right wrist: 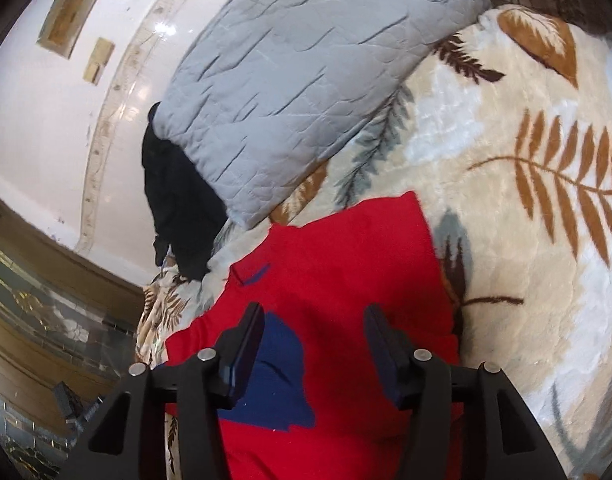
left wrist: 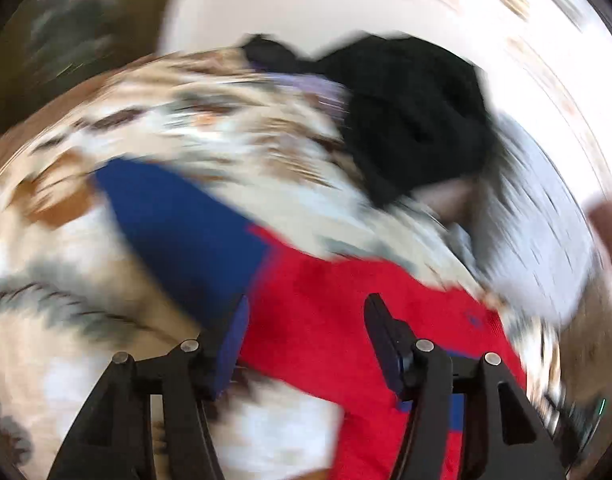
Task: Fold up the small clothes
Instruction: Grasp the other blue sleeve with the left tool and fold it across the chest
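Left wrist view: heavily motion-blurred.
Left gripper (left wrist: 306, 320): black two-finger tool, jaws spread, nothing between the pads; it hangs above the garment.
Garment: red knitted small top with a blue sleeve (left wrist: 345, 312), lying on the cream plush blanket with a brown and grey leaf print (left wrist: 186, 128); the blue sleeve runs toward upper left.
Background: black crumpled cloth (left wrist: 417, 120) beside a pale grey quilted pillow (left wrist: 537, 240).

Right wrist view: sharp.
Right gripper (right wrist: 313, 336): jaws spread, pads clear of the fabric, poised over the garment.
Garment: the red top (right wrist: 353, 264) lies flat on the blanket (right wrist: 525, 240), a blue patch near the left finger.
Pillow (right wrist: 290, 88): rests on the blanket beyond the top, partly covering the black cloth (right wrist: 178, 200).
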Demonstrator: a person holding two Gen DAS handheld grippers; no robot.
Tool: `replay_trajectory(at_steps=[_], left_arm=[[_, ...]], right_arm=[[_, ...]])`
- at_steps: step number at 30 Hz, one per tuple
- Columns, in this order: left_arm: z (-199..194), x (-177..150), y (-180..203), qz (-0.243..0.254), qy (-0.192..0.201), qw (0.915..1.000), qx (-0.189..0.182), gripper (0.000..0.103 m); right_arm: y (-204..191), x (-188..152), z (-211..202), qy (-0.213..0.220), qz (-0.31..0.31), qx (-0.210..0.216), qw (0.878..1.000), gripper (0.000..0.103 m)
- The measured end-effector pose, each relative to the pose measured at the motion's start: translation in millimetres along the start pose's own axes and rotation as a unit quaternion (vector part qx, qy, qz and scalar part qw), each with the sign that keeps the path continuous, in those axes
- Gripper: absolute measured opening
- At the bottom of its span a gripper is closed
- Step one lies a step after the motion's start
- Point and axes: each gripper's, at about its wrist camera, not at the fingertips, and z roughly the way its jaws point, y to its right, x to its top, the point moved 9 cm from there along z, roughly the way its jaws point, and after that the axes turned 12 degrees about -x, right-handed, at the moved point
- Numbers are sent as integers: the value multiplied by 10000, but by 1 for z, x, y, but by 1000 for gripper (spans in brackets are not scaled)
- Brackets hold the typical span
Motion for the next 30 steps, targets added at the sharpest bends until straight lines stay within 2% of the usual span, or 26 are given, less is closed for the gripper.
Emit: replay_trajectory(at_steps=[2,4,9,12,18,22,23,27,30], left_arm=[[-6,7,-38,-525,86,9984,174,61],[-5,9,-63,-900,112,9957,196,61],[8,10,-96,-1604,165,9868,-118,59],[21,15,-102,-1850,283,9814,-430,59],[41,26,-120,-2107,479,9752,-477,58],[46,35,-141,-2349,661,9682,-546,40],[47,36,-143,-2389,684,9669,-581,38],[47,40,-146,-2218,727,9713,-452,9],[40,47,-132,-1934,870,9765,-391,8]], right_arm=[[-7,-7,4,-99,-177,-32,9998,56],[-14,-17,9,-196,-333,-47,9992,56],[-29,-31,17,-307,-579,-13,9978,56],[-32,-38,21,-334,-691,-64,9970,56],[-28,-40,25,-398,-631,-66,9972,56],[-26,-37,25,-389,-555,-35,9977,56],[-26,-37,25,-396,-522,-15,9979,56],[-28,-37,28,-400,-525,9,9978,56],[-31,-38,27,-334,-591,1,9977,56]])
